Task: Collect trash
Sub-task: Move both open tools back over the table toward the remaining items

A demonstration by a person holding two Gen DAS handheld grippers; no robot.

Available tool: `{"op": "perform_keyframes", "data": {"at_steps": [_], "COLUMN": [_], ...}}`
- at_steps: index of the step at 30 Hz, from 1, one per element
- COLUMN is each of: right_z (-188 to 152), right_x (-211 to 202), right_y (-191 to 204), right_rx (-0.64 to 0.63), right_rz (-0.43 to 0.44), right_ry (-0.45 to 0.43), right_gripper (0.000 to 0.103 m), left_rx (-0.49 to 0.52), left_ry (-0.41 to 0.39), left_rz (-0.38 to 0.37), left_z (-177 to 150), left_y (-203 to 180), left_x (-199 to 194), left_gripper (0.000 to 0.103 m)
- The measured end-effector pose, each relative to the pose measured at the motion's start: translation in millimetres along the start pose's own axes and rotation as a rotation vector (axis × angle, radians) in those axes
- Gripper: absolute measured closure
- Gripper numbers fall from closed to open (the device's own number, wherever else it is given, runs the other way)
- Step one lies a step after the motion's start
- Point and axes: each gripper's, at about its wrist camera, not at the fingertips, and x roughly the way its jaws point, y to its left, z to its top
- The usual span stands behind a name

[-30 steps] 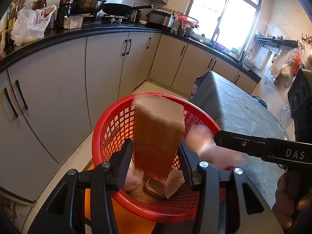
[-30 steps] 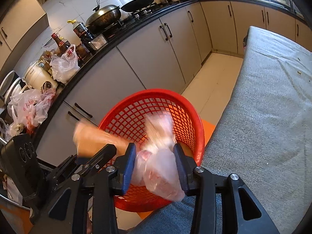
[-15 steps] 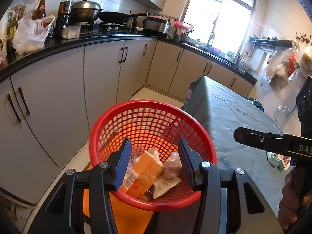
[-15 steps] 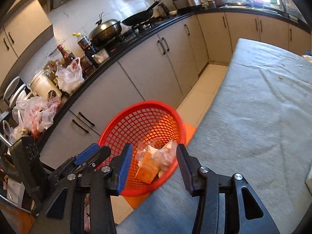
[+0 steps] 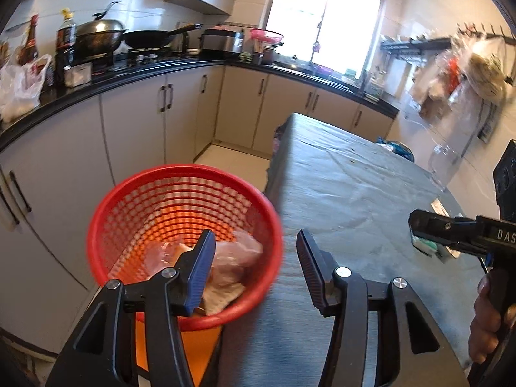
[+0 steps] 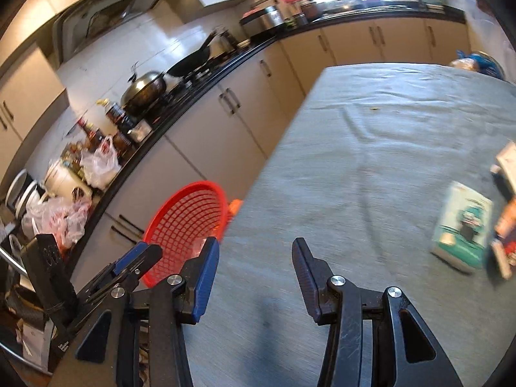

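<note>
A red mesh basket stands beside the table on an orange stool, with a crumpled clear plastic bag and paper scraps inside. My left gripper hangs over the basket's right rim and the table edge; its jaws are opening with nothing between them. In the right wrist view the basket lies to the left, and my right gripper stands open and empty over the grey tablecloth. A green-and-white box lies on the cloth to the right, and more packages sit at the frame edge.
Beige cabinets under a black counter run along the left and far walls, loaded with a wok, pots, bottles and plastic bags. The orange stool shows under the basket. A person's hand holds the right gripper's handle.
The orange carton fell from the left jaws and the plastic bag from the right jaws into the basket. Both grippers then swung right, away from the basket and over the table.
</note>
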Motion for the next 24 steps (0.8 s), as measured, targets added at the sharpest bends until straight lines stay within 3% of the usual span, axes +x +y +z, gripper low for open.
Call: {"op": "perform_keyframes", "data": {"at_steps": [7, 14, 19, 24], "right_z": [0.7, 25.7, 43.0, 28.3], "right_x": [-60.1, -113.8, -104.5, -95.2], "right_y": [-56.5, -129.7, -171.4, -180.3], "right_rx": [0.092, 0.19, 0.223, 0.22], "right_rz": [-0.058, -0.172, -0.237, -0.158], "right_ry": [-0.109, -0.231, -0.202, -0.14], "right_gripper": [0.052, 0.052, 0.052, 0.055], "left_rx": [0.092, 0.179, 0.221, 0.255], "left_ry": [0.029, 0.06, 0.089, 0.107], "left_rz": [-0.048, -0.078, -0.1, -0.124], "left_z": [-6.5, -12.4, -14.8, -15.9], "left_y": [-50.4, -97.8, -123.3, -143.6], "left_x": [5.9, 13.9, 22.4, 29.5], "left_gripper": [0.051, 0.05, 0.05, 0.05]}}
